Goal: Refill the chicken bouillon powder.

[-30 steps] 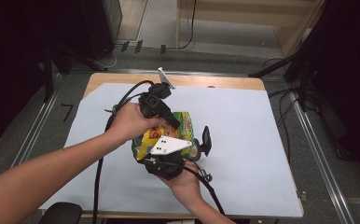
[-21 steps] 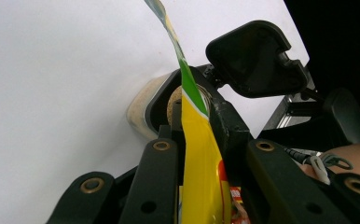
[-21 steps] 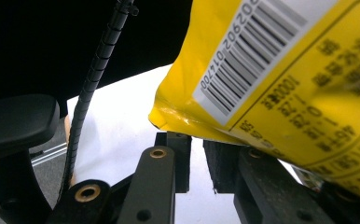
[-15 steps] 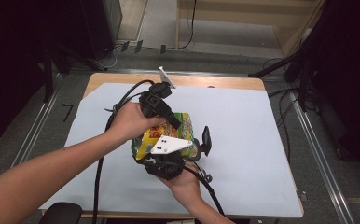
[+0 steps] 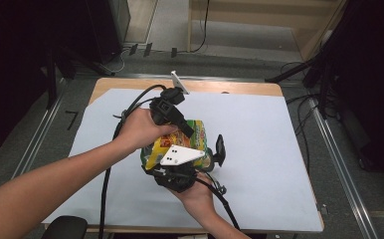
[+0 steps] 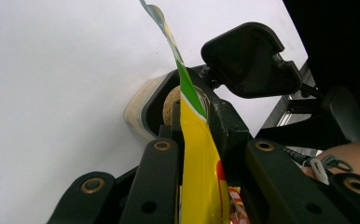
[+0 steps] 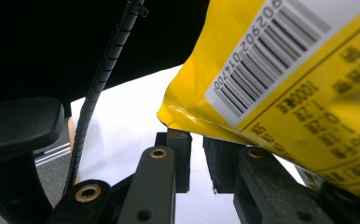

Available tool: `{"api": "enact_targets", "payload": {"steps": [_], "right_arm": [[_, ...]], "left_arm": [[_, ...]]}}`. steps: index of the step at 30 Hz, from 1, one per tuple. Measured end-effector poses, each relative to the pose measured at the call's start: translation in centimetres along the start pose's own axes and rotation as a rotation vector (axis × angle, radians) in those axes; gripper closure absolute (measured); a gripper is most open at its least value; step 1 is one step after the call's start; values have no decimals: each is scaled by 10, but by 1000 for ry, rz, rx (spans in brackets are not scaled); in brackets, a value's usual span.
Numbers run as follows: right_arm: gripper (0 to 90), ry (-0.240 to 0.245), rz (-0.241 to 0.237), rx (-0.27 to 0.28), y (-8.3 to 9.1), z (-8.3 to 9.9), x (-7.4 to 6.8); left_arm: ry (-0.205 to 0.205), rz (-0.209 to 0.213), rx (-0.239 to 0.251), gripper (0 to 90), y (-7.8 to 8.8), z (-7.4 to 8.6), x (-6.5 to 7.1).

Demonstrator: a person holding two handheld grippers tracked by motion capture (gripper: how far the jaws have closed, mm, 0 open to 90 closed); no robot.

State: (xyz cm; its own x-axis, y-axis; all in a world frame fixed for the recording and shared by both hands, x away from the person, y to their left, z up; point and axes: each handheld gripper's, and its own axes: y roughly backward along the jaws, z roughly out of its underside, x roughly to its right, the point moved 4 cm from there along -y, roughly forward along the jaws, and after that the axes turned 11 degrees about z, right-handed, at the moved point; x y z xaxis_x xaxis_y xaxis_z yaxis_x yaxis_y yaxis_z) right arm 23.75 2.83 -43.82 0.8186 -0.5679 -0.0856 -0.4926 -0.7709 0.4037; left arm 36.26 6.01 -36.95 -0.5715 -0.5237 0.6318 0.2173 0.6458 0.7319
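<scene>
The yellow and green snack bag (image 5: 180, 142) was held up over the middle of the counter (image 5: 279, 149), caught between the two grippers, with a clear container (image 6: 138, 112) directly below its mouth. In the left gripper view the bag's thin edge (image 6: 199, 154) ran straight up between the black jaws, which were narrowed right onto it and pinched it; beyond the jaws the container stood on the pale surface with its black lid (image 6: 250, 60) flipped open and a brownish filling visible inside. In the high view the left gripper (image 5: 172, 117) came onto the bag from the far side, and the right gripper (image 5: 180, 164) took it from the near side. In the right gripper view the bag's barcode corner (image 7: 262, 79) sat just over the jaws, which stood close together; whether they actually clamped the bag's lower edge could not be told from there. A black cable (image 7: 106, 70) trailed past at the left. A sheet of light paper covered the counter's wooden top.
</scene>
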Motion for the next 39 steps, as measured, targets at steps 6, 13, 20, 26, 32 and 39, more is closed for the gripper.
{"api": "enact_targets", "payload": {"steps": [6, 13, 20, 26, 32, 39], "right_arm": [[818, 6, 5, -1, -1, 2, -1], [802, 6, 0, 6, -4, 5, -4], [777, 19, 0, 6, -6, 9, -7], [739, 42, 9, 11, -9, 14, -9], [715, 49, 5, 3, -12, 17, -11], [673, 63, 2, -5, -16, 21, -14]], "left_arm": [[-6, -1, 16, 822, 0, 2, 0], [-18, 21, 25, 839, 2, 7, -2], [-25, 51, 40, 855, 3, 12, -5], [-31, 71, 63, 862, 4, 17, -8], [-33, 97, 88, 873, 5, 23, -12], [-59, 88, 116, 882, 9, 30, -11]]}}
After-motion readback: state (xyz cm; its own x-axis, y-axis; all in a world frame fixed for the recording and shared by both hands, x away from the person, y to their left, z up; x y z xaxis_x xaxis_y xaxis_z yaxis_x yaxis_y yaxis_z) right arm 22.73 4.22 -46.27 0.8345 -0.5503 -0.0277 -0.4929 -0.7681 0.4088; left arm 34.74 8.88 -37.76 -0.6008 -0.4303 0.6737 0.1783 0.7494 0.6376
